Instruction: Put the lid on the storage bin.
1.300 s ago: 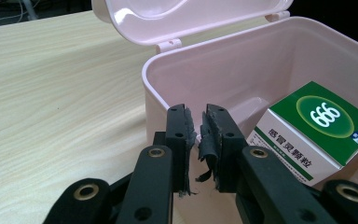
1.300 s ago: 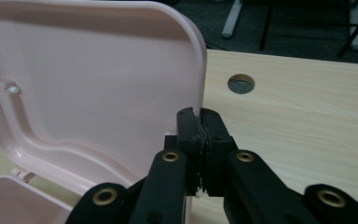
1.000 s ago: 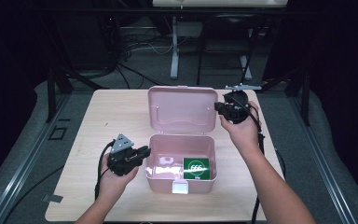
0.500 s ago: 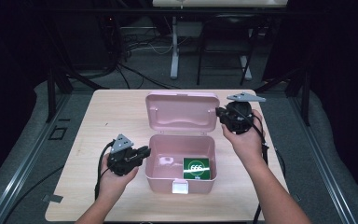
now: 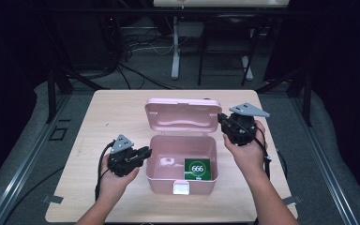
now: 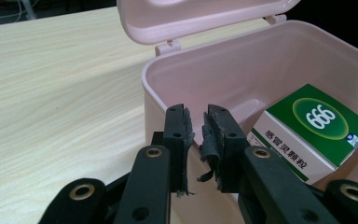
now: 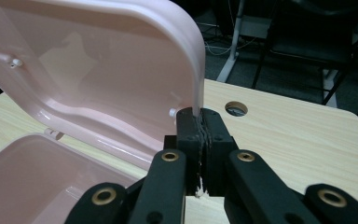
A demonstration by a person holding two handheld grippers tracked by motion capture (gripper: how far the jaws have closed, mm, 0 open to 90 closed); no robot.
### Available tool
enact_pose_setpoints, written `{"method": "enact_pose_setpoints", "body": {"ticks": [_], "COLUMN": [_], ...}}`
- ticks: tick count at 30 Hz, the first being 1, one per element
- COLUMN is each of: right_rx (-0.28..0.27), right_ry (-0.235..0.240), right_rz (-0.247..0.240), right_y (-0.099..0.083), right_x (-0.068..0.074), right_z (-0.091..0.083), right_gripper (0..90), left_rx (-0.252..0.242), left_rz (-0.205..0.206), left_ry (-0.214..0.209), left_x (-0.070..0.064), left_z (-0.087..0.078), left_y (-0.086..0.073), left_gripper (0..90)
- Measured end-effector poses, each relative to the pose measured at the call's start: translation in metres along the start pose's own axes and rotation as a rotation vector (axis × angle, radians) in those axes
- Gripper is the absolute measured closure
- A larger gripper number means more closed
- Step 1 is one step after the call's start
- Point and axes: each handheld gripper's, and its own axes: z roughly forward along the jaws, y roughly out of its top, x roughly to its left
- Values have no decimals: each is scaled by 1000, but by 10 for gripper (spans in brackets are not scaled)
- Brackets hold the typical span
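From the high view, you have a pink box sitting near the middle of the wooden table, its lid raised and tilted back on the far side. Inside, in the near right corner, lies a green carton marked 666. Your left gripper sits just left of the box, its tips pointing right at the left wall, and your left hand rests low near the table's near edge. Your right gripper is raised at the right end of the lid, with your right hand behind it. In the left gripper view, your left gripper has its jaws narrowly apart, a thin gap between the worn pads, with the box's near rim right at the tips; the pictures do not settle whether they touch it. The carton lies tilted against the inner wall to the right, and the lid hangs overhead. In the right gripper view, your right gripper has its jaws pressed close together with the lid's curved edge pinched between the pads. The box's open hollow shows at lower left, and a round hole in the table lies just beyond the tips.
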Motion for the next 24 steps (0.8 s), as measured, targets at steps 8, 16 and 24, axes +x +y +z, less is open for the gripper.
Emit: {"method": "enact_pose_setpoints", "body": {"ticks": [8,16,24], "right_rx": [-25,-42,-44], "right_ry": [-4,7,6], "right_rz": [6,13,10], "right_y": [-9,-17,-18], "right_x": [5,7,8], "right_z": [-9,-15,-16], "right_gripper": [873,866,866], "left_rx": [-48,-82,-137], "left_rz": [3,35,52], "left_ry": [6,28,61], "left_x": [1,-3,-1], "left_z": [-12,-22,-35], "left_y": [9,27,56], "left_gripper": [756,730,716]}}
